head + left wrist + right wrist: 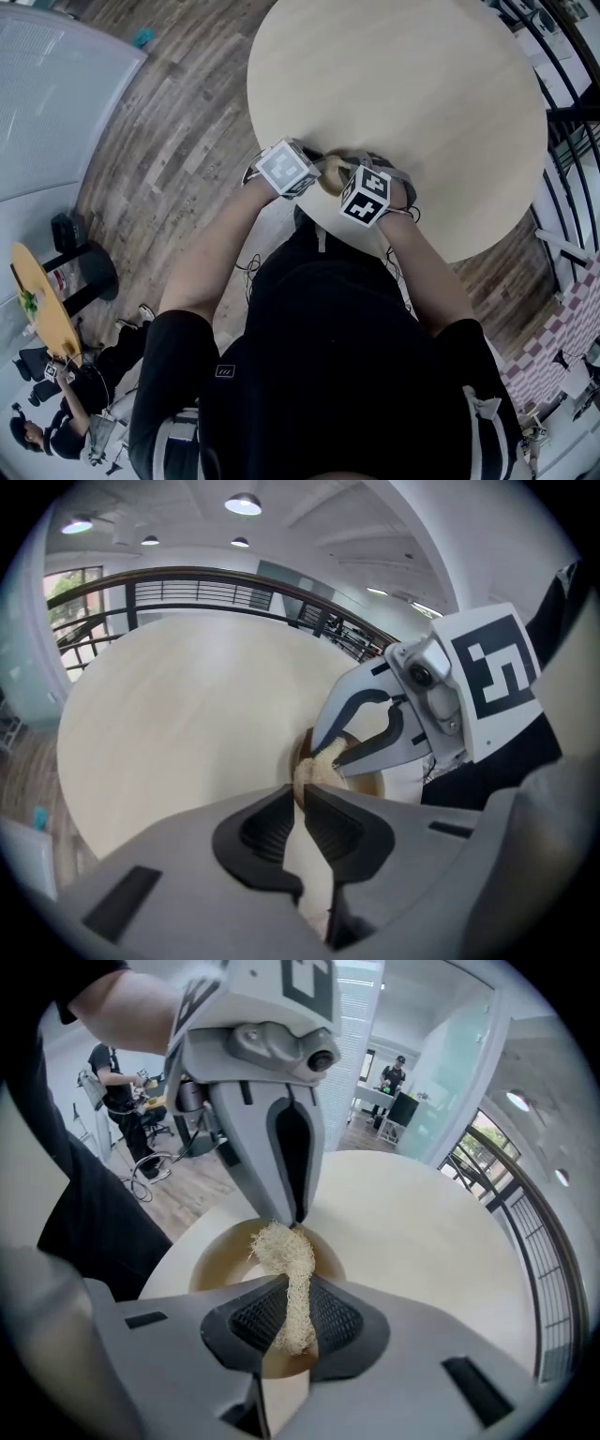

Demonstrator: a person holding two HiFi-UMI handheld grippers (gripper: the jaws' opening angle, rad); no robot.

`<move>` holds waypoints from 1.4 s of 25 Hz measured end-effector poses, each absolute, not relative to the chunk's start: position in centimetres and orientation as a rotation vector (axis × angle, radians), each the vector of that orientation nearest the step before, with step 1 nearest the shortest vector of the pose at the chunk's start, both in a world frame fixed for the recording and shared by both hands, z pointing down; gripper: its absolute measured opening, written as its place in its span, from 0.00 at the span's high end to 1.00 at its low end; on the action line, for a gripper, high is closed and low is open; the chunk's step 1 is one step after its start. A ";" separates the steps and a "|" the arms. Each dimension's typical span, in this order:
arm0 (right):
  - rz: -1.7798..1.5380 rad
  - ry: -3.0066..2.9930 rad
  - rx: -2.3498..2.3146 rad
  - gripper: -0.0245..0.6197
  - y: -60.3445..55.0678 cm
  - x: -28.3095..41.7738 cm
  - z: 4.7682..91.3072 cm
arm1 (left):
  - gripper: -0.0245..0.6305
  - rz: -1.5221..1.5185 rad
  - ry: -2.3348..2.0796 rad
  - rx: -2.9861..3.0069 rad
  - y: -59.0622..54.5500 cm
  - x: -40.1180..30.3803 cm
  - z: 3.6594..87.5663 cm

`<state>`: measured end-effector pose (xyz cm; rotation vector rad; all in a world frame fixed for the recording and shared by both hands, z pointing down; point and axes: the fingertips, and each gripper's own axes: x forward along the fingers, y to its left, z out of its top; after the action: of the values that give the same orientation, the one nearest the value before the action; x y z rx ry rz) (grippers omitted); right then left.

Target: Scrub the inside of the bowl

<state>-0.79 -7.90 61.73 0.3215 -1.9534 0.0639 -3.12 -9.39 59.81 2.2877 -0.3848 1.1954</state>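
Bowl, tan and shallow: sits on the round pale table, at the edge nearest the person, directly beneath both grippers. Meets the left gripper at the rim, with jaws nearly together and clamped there, a pale strip of the wall running down between the pads. Lies just ahead of the right gripper, which comes in from the side opposite the left one. Right gripper: clenched on a loofah scrubber, pads pressing the strand's lower part. Frayed upper end pokes past the jaw tips into the bowl's hollow, just beside the left gripper's tips. Both grippers tilt steeply downward. In the head view, left marker cube and right marker cube close together above the bowl, not touching.
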 end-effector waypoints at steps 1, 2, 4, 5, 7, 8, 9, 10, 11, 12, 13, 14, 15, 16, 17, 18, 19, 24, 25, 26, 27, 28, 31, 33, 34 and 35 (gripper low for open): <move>0.081 -1.965 0.365 0.85 -8.5 -0.8 61.6 | 0.91 1.162 -0.429 2.260 -9.4 -3.3 59.8; 0.105 -1.982 0.414 0.85 -9.0 -0.7 61.4 | 0.91 1.122 -0.477 2.232 -9.4 -3.5 59.8; 0.162 -2.021 0.506 0.85 -10.0 -0.5 60.9 | 0.91 1.035 -0.582 2.180 -9.5 -3.7 59.7; 0.185 -2.038 0.540 0.85 -10.3 -0.4 60.6 | 0.91 0.995 -0.634 2.156 -9.5 -3.8 59.7; 0.200 -2.068 0.581 0.85 -10.7 -0.4 59.7 | 0.91 0.918 -0.732 2.110 -9.7 -4.1 59.5; 0.196 -2.082 0.595 0.85 -10.9 -0.3 59.2 | 0.91 0.878 -0.779 2.089 -9.7 -4.1 59.3; 0.190 -2.095 0.608 0.85 -11.0 -0.2 58.5 | 0.91 0.841 -0.821 2.070 -9.8 -4.1 59.0; 0.185 -2.107 0.618 0.85 -11.2 -0.1 57.8 | 0.91 0.820 -0.856 2.058 -9.9 -4.1 58.9; 0.181 -2.117 0.626 0.85 -11.3 0.1 57.1 | 0.91 0.818 -0.881 2.053 -10.0 -4.2 59.1; 0.179 -2.125 0.626 0.85 -11.2 0.4 56.4 | 0.91 0.826 -0.894 2.053 -10.0 -4.1 59.4; 0.180 -2.132 0.613 0.85 -11.0 0.5 55.9 | 0.91 0.837 -0.898 2.058 -10.0 -4.0 59.6; 0.183 -2.135 0.580 0.85 -10.5 0.6 55.4 | 0.91 0.850 -0.896 2.063 -9.9 -3.9 59.8; 0.186 -2.133 0.523 0.85 -9.7 0.6 55.3 | 0.91 0.861 -0.895 2.068 -9.8 -3.8 59.8; 0.182 -2.123 0.445 0.85 -8.7 0.5 55.4 | 0.91 0.869 -0.895 2.073 -9.7 -3.7 59.8; 0.169 -2.104 0.355 0.85 -7.6 0.4 55.8 | 0.91 0.875 -0.897 2.076 -9.7 -3.7 59.8; 0.148 -2.072 0.266 0.85 -6.5 0.3 56.5 | 0.91 0.880 -0.898 2.079 -9.6 -3.7 59.9; 0.124 -2.032 0.190 0.85 -5.6 0.3 57.5 | 0.91 0.882 -0.899 2.081 -9.6 -3.7 60.1; 0.042 -1.895 0.114 0.85 -5.0 0.1 61.4 | 0.91 0.931 -0.881 2.120 -9.1 -3.3 60.2; 0.031 -1.880 0.129 0.85 -5.3 0.2 62.0 | 0.91 0.941 -0.879 2.129 -9.0 -3.2 60.2; 0.024 -1.872 0.145 0.85 -5.6 0.3 62.4 | 0.91 0.949 -0.878 2.136 -8.9 -3.2 60.2; 0.019 -1.871 0.164 0.85 -5.9 0.3 62.5 | 0.91 0.956 -0.880 2.139 -8.8 -3.2 60.2; 0.015 -1.874 0.186 0.85 -6.2 0.3 62.4 | 0.91 0.960 -0.884 2.140 -8.7 -3.3 60.2; 0.019 -1.897 0.292 0.85 -7.9 0.5 62.2 | 0.90 0.948 -0.894 2.139 -8.2 -3.4 60.2; 0.052 -1.920 0.368 0.85 -9.0 0.5 62.2 | 0.89 0.936 -0.902 2.132 -7.7 -3.5 60.2; 0.077 -1.934 0.401 0.85 -9.4 0.5 62.1 | 0.89 0.930 -0.910 2.129 -7.6 -3.5 60.3; 0.103 -1.951 0.433 0.85 -9.8 0.4 61.9 | 0.89 0.923 -0.918 2.126 -7.6 -3.5 60.2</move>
<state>0.38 -9.78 61.95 0.4332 -1.9506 0.1027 -3.54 -7.58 60.24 2.1261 -0.9184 0.9230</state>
